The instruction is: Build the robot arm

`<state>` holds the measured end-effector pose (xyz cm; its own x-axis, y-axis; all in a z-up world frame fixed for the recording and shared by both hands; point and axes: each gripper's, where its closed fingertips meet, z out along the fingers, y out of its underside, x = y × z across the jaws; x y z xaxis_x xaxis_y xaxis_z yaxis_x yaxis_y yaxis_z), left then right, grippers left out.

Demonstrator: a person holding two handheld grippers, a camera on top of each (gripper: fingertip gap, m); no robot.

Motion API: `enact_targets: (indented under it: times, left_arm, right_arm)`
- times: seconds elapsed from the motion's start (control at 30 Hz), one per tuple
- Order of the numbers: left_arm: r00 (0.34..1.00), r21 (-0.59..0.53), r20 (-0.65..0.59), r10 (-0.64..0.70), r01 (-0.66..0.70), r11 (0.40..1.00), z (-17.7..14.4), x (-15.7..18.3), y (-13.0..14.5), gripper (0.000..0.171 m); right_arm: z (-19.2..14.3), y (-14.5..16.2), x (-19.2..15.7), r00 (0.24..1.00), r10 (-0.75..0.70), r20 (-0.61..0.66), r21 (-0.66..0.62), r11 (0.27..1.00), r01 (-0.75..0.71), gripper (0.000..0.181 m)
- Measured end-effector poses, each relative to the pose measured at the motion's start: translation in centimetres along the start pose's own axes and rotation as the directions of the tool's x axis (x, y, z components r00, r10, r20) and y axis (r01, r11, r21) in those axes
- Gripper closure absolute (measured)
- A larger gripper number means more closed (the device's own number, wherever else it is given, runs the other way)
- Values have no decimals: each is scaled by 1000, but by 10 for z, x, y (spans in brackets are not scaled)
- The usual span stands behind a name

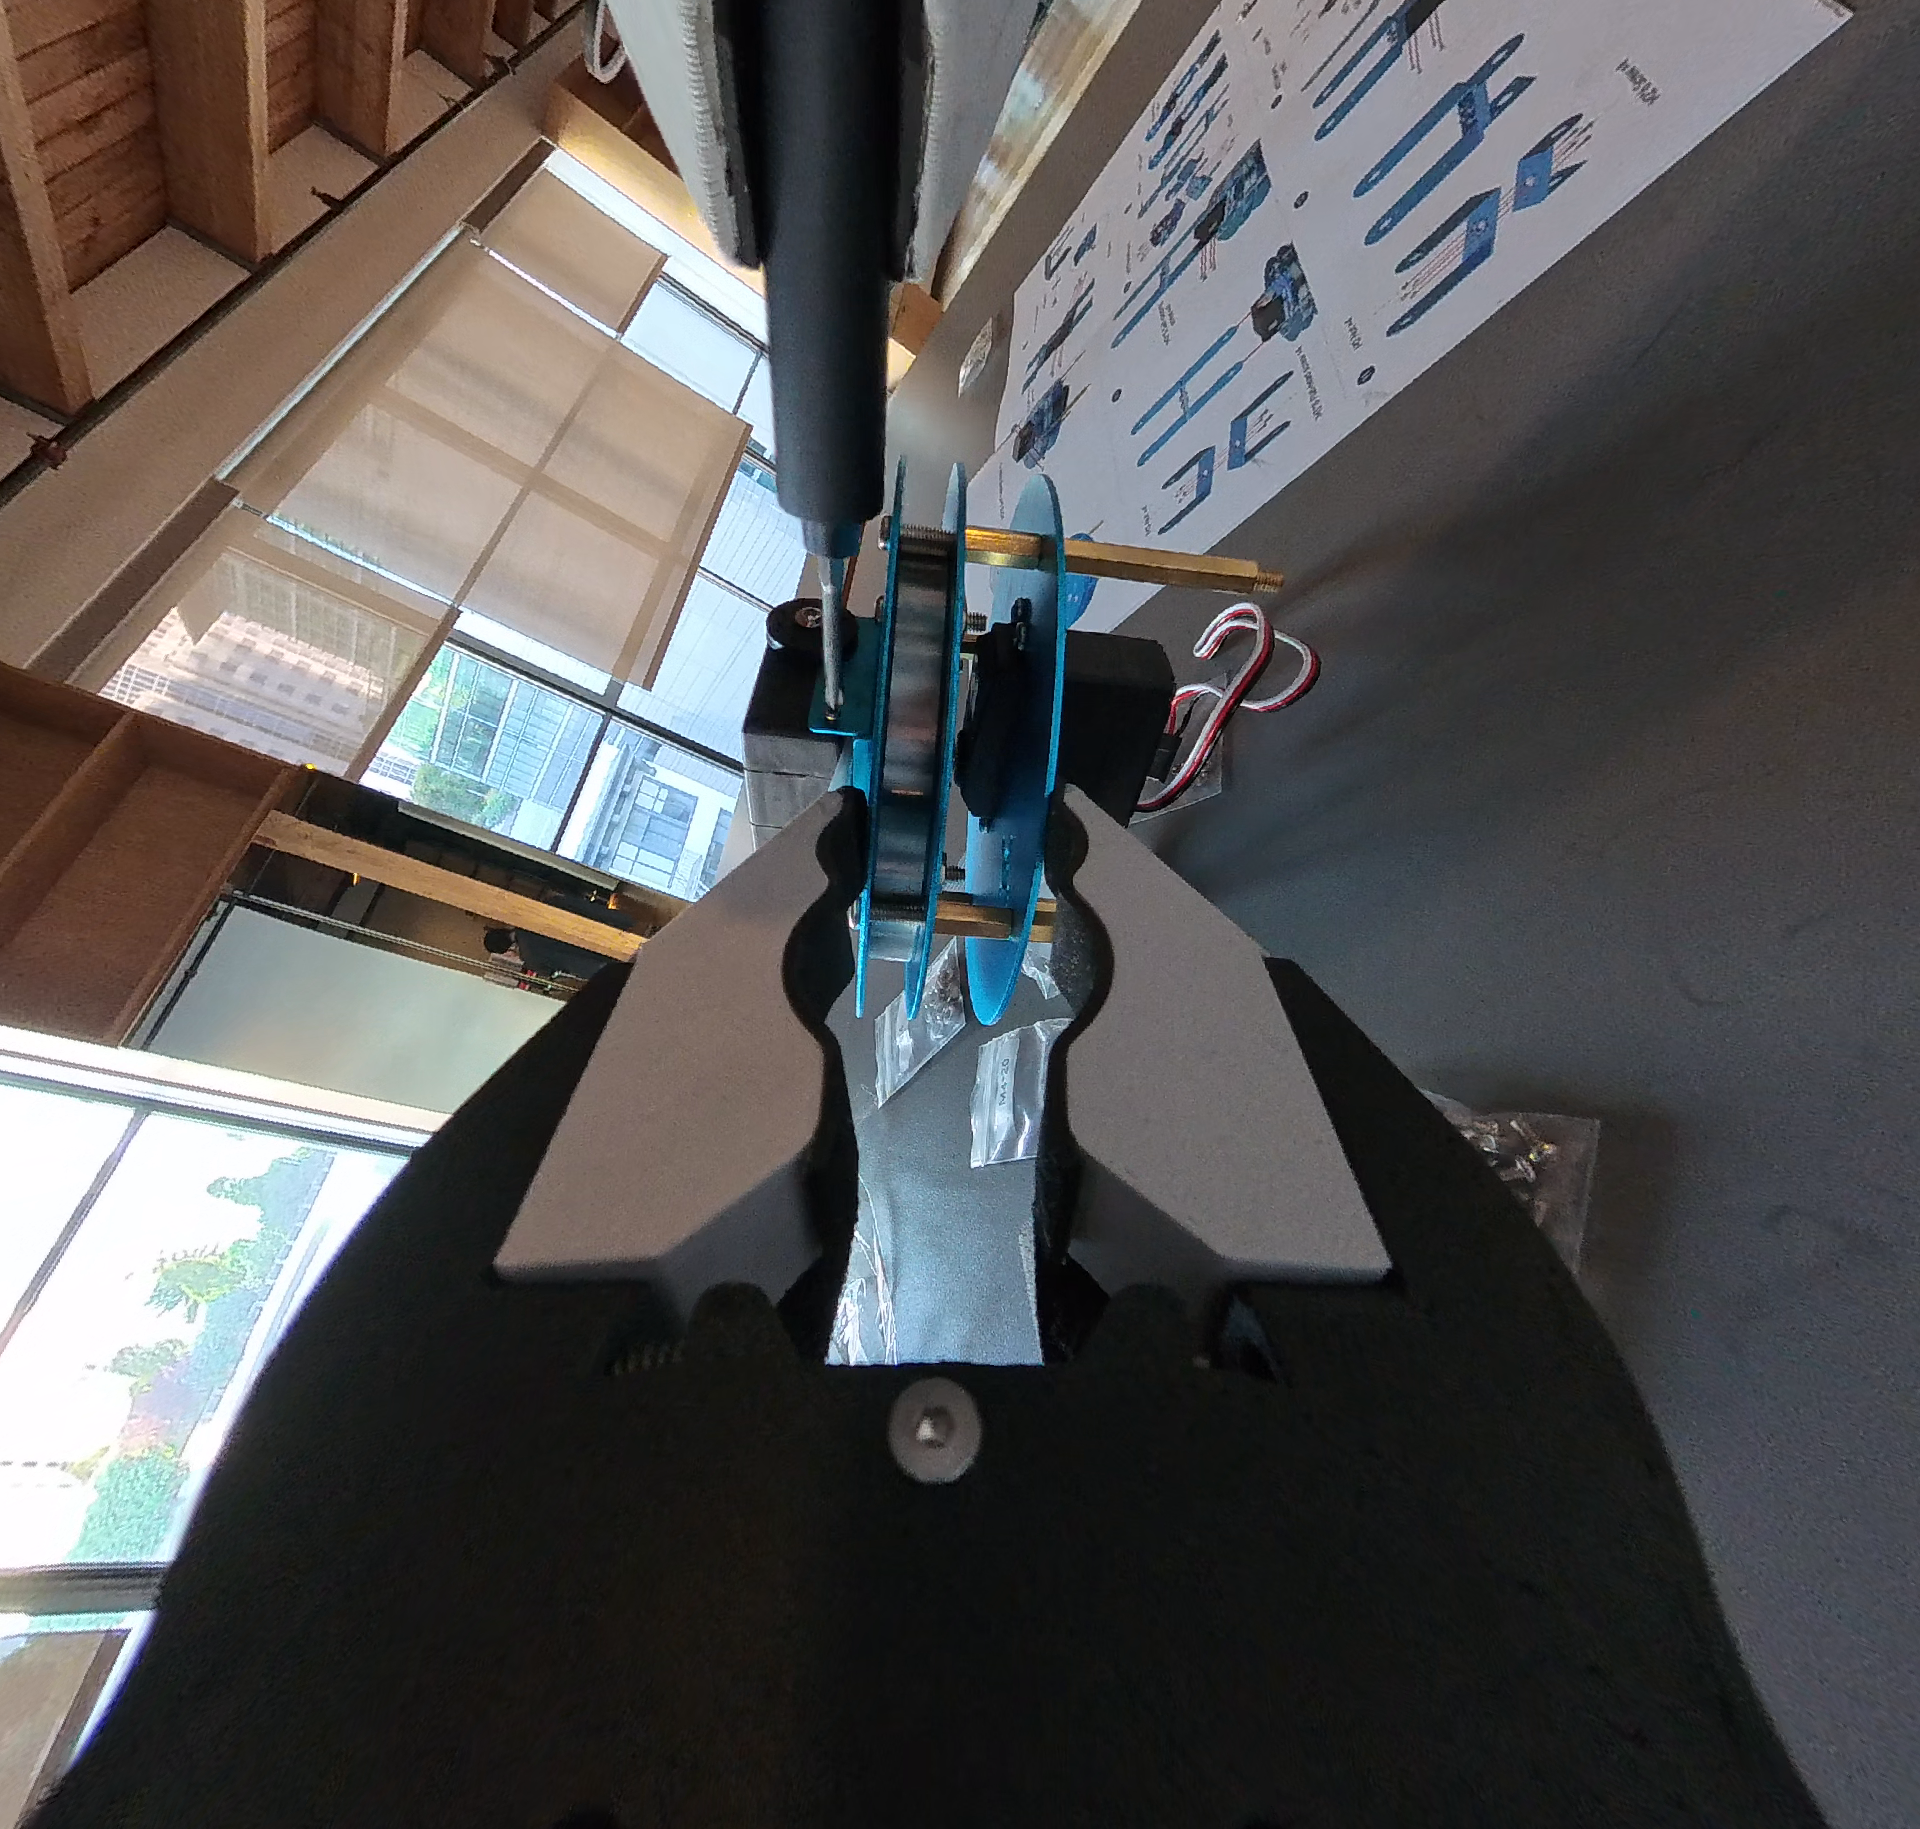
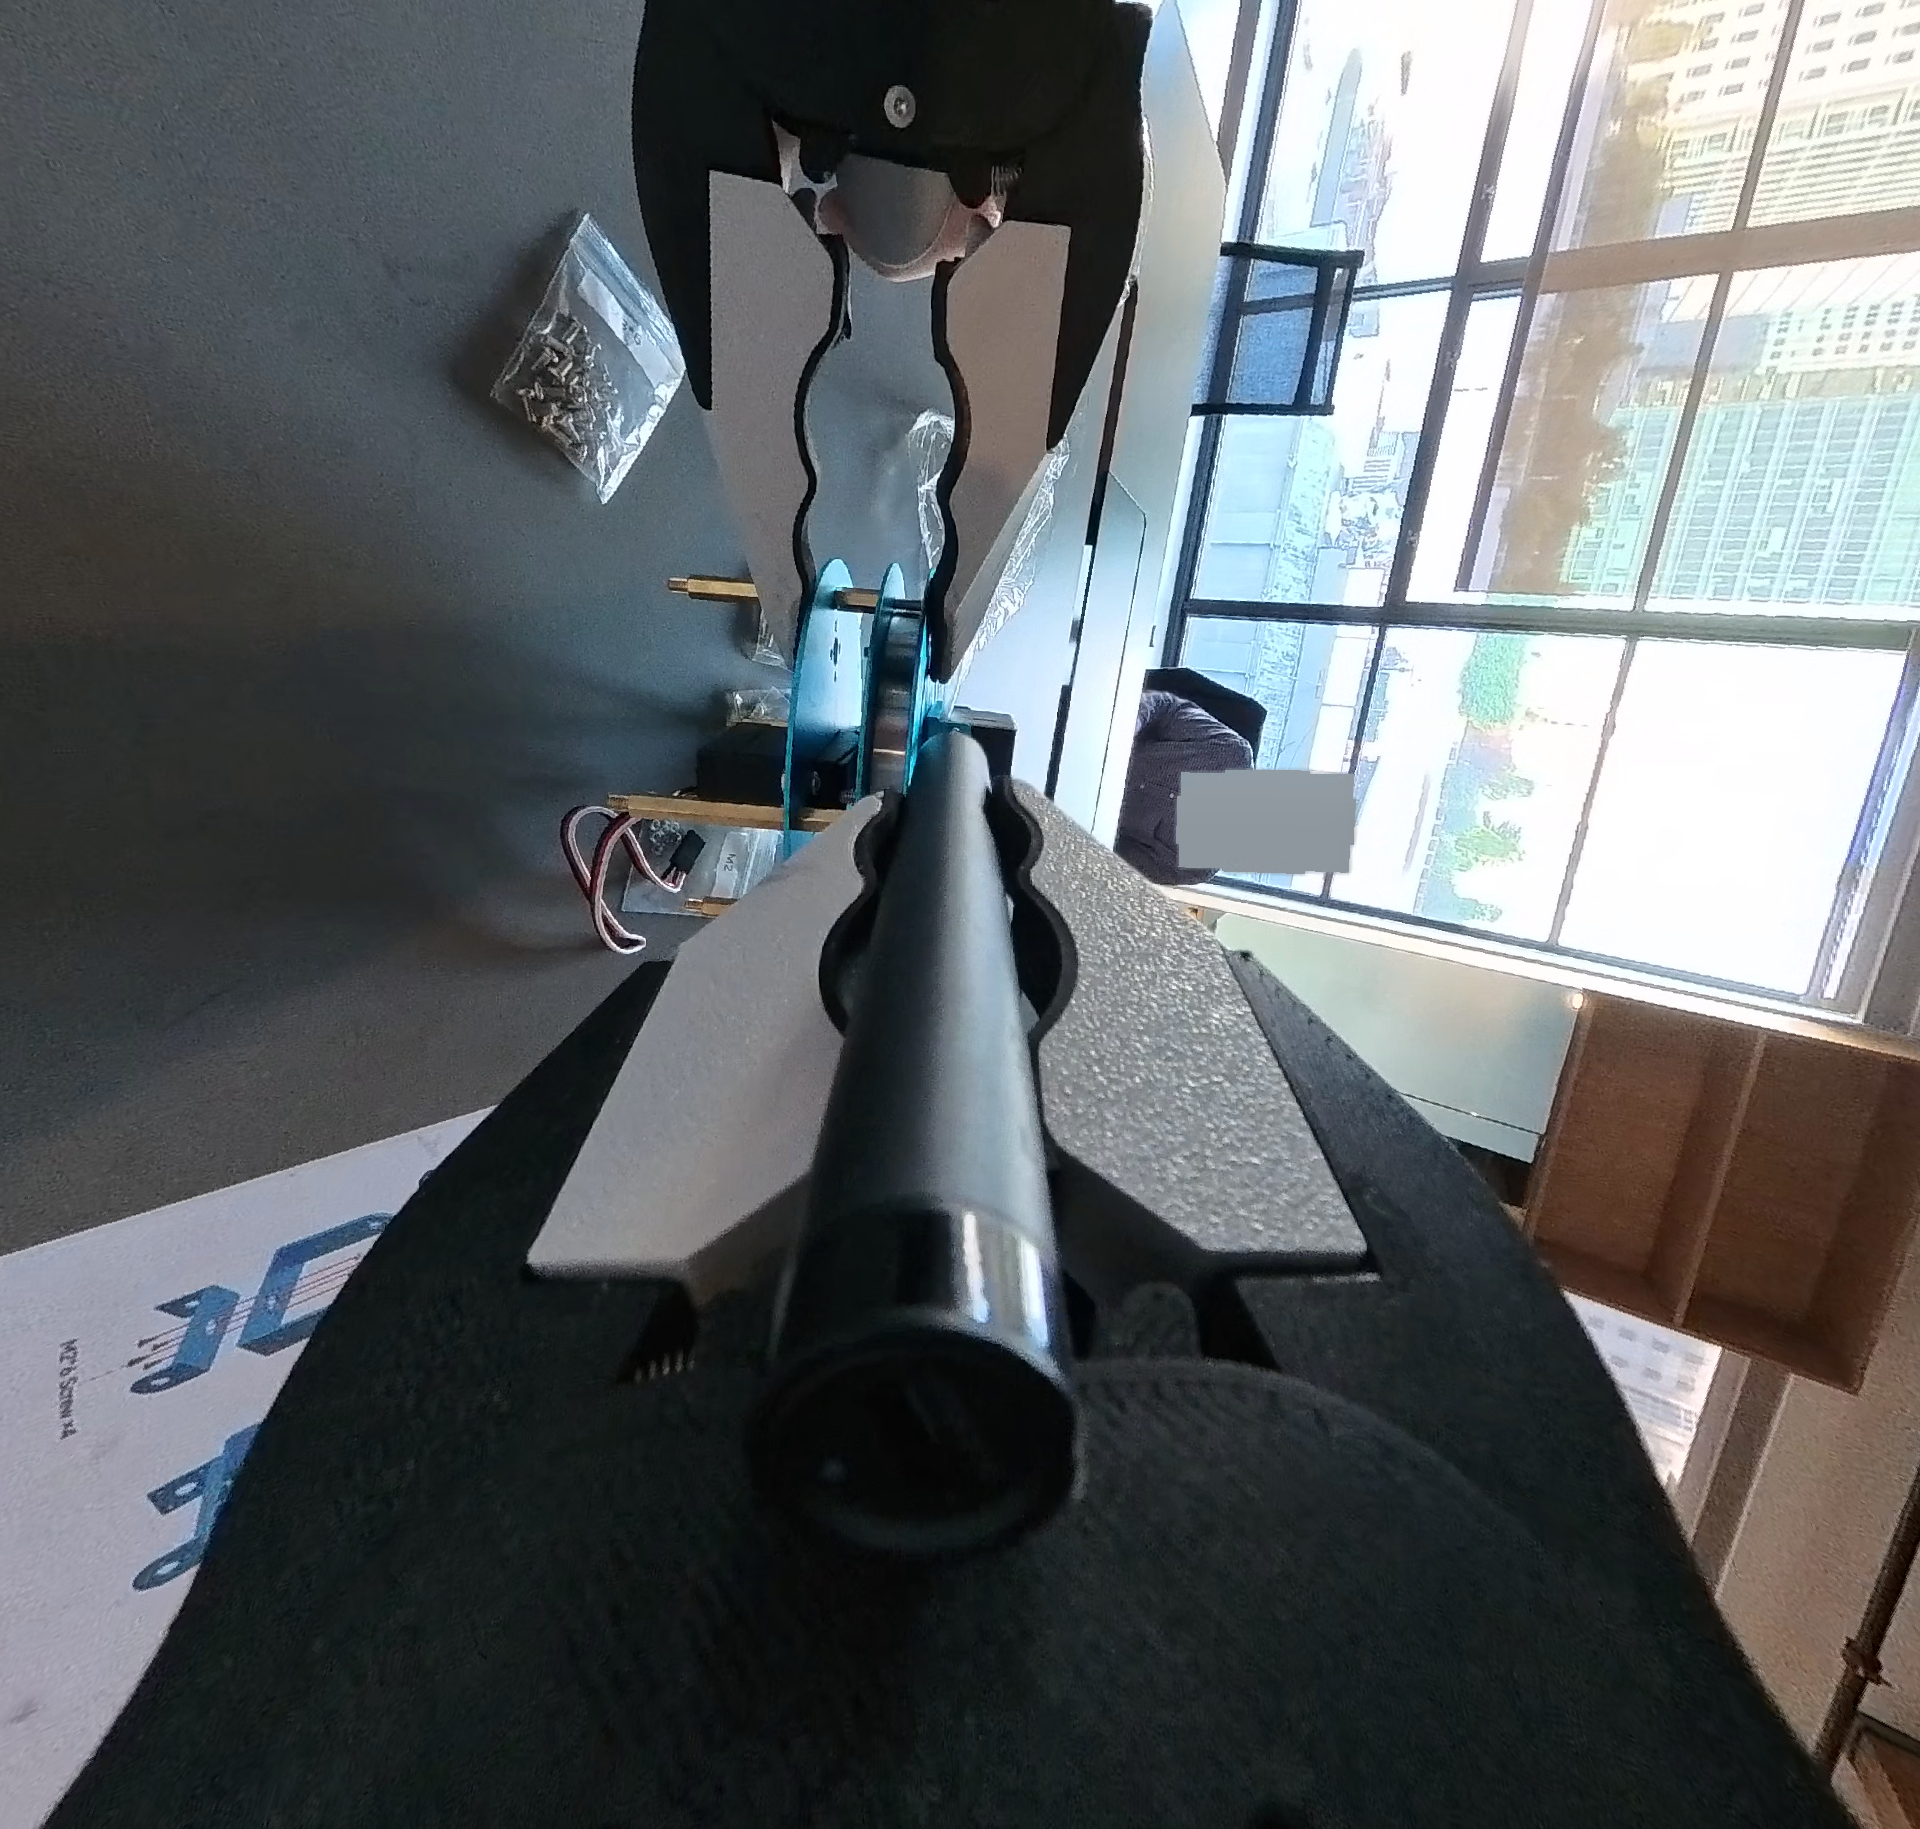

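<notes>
The blue disc assembly [image 1: 940, 740] sits between my two tools, lifted off the grey table [image 1: 1558, 844]: three round blue plates on edge, joined by brass standoffs [image 1: 1143, 564], with a black servo block [image 1: 1117, 699] on one side and its red, white and black wires [image 1: 1247, 657] curling out behind.

My left gripper [image 1: 951, 823] is closed on the assembly's lower edge, one fingertip pressing the outer plate on each side, so the stack is pinched between them.

My right gripper [image 2: 940, 823] is clamped around a dark electric screwdriver [image 2: 925, 1052], whose barrel runs straight along the fingers. In the left wrist view the screwdriver's thin metal bit [image 1: 828, 636] comes down beside the outermost plate and its tip meets a small blue bracket [image 1: 831, 714] fixed to a black block there.

On the table under the assembly lie small clear bags of hardware [image 1: 1013, 1093], and a fuller bag of screws [image 2: 582, 366] lies farther off. A white instruction sheet [image 1: 1403, 221] printed with blue part drawings lies flat on the table beyond. Large windows [image 2: 1558, 429] and wooden shelving [image 2: 1714, 1187] stand past the table's edge.
</notes>
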<state>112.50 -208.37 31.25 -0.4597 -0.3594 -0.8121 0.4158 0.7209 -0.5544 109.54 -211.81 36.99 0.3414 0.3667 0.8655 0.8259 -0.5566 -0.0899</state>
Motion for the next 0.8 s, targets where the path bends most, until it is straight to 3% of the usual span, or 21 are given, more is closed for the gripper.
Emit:
enact_targets:
  times: [0.3,0.4,0.57,0.8]
  left_arm:
    - [1000,1,1,26,-26,1000,1,2,-1,139]
    - [1000,-3,0,18,-18,1000,1,2,-1,139]
    - [1000,-11,4,-2,2,1000,3,0,-1,139]
    - [1000,-16,13,5,-5,1000,5,2,-3,139]
  right_arm:
    - [-1,-2,0,995,-96,35,-9,995,97,164]
    - [-1,-2,1,997,-69,41,-18,997,69,164]
    - [1,0,4,982,189,-25,-25,981,-190,164]
    - [-2,2,5,863,495,-105,-4,867,-498,164]
